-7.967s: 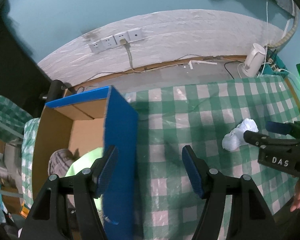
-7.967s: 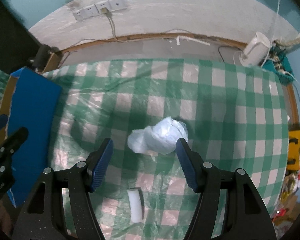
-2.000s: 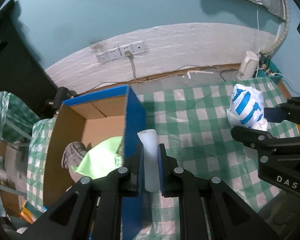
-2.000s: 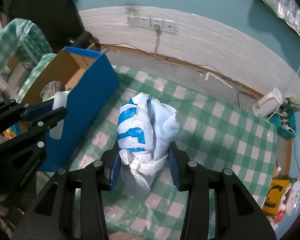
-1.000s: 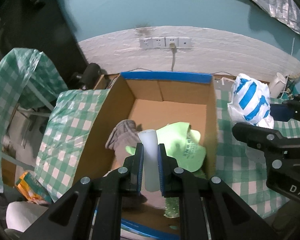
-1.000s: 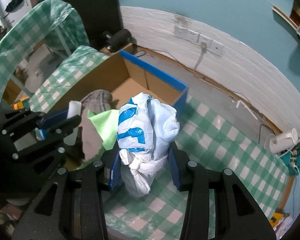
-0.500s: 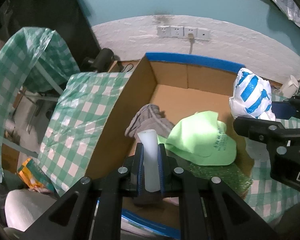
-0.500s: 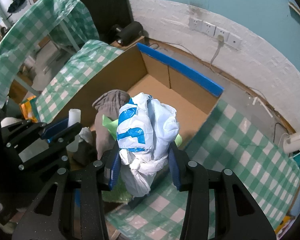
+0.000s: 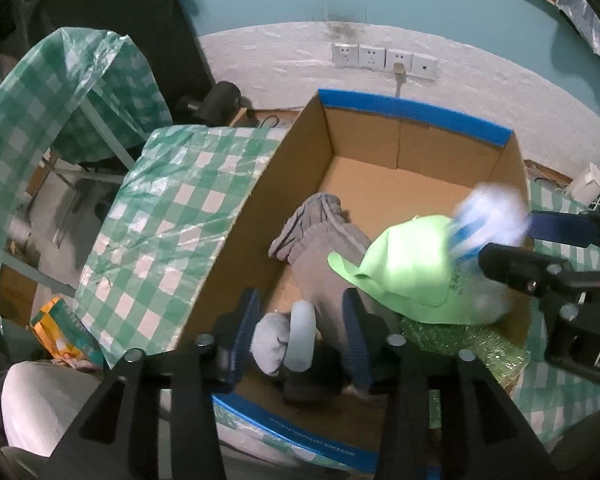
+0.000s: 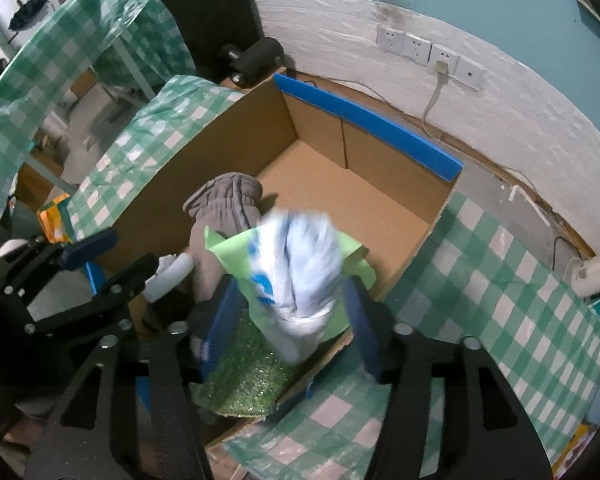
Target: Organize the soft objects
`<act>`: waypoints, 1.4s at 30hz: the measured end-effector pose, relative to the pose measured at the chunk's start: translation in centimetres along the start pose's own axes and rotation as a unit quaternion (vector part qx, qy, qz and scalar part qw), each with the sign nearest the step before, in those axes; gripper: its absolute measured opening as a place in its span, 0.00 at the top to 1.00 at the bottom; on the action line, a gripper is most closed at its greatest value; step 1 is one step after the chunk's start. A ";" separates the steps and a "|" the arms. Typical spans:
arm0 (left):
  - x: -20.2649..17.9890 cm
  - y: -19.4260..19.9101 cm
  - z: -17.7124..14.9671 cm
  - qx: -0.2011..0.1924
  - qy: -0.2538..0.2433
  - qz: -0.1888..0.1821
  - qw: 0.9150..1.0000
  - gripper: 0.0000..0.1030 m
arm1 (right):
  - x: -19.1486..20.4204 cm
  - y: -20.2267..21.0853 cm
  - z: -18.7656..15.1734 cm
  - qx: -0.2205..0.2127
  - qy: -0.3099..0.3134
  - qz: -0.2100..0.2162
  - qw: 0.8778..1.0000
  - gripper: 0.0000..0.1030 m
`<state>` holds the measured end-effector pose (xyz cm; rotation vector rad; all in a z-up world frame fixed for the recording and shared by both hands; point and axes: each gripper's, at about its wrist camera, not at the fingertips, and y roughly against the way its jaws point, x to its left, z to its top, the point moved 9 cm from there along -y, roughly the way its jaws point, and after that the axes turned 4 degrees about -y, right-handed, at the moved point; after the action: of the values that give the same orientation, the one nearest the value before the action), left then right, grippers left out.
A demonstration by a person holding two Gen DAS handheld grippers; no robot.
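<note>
Both grippers, left and right, have opened; roll and blurred bag, seemingly loose, drop into the box.

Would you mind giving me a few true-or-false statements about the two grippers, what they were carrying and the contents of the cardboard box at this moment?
1. Both grippers are open. True: the left gripper and the right gripper each have their fingers spread, with gaps beside the items.
2. The white foam tube is clamped tight between the left fingers. False: it lies loose between them, tilted, over the box contents.
3. The blue-and-white plastic bag is blurred over the cardboard box. True.
4. The box is empty. False: it holds a gray garment, a lime green cloth and green bubble wrap.
5. The box rim is edged in red. False: the edging is blue.
</note>
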<state>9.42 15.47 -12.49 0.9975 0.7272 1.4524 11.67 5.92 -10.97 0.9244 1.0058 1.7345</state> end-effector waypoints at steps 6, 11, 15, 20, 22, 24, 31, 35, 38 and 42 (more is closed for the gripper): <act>-0.1 1.6 0.4 -0.020 -0.009 0.009 1.000 0.40 | -1.0 1.0 0.1 -0.013 -0.013 -0.006 1.000 0.40; -0.2 2.9 0.5 -0.032 -0.009 0.005 0.999 0.35 | -1.9 2.2 -0.3 -0.023 -0.021 -0.013 0.999 0.38; -0.5 3.8 0.8 -0.040 -0.010 -0.005 0.999 0.27 | -2.5 3.7 -0.6 -0.038 -0.026 -0.015 0.999 0.38; -1.0 4.9 1.0 -0.053 -0.017 -0.006 0.998 0.26 | -3.1 5.7 -0.8 -0.061 -0.033 -0.012 0.998 0.35; -1.3 5.2 1.0 -0.056 -0.023 -0.003 0.998 0.25 | -3.3 6.4 -1.0 -0.068 -0.036 -0.013 0.997 0.35; -1.7 5.4 0.9 -0.058 -0.030 -0.007 0.998 0.24 | -3.6 6.9 -1.2 -0.074 -0.036 -0.017 0.996 0.35; -2.6 7.2 1.2 -0.081 -0.032 -0.022 0.996 0.10 | -4.8 8.7 -2.8 -0.095 -0.039 -0.032 0.994 0.34; -3.1 8.1 1.3 -0.093 -0.035 -0.026 0.995 0.09 | -5.3 9.7 -3.2 -0.110 -0.039 -0.044 0.992 0.34; -3.2 8.5 1.3 -0.098 -0.036 -0.024 0.994 0.09 | -5.8 10.2 -3.5 -0.119 -0.043 -0.044 0.991 0.34; -4.0 8.9 1.3 -0.098 -0.039 -0.037 0.994 0.02 | -6.8 10.4 -4.0 -0.126 -0.052 -0.049 0.989 0.34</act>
<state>6.39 10.19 -4.73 0.8614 0.5471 1.3831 6.87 -4.14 -4.18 0.7813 0.7329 1.6671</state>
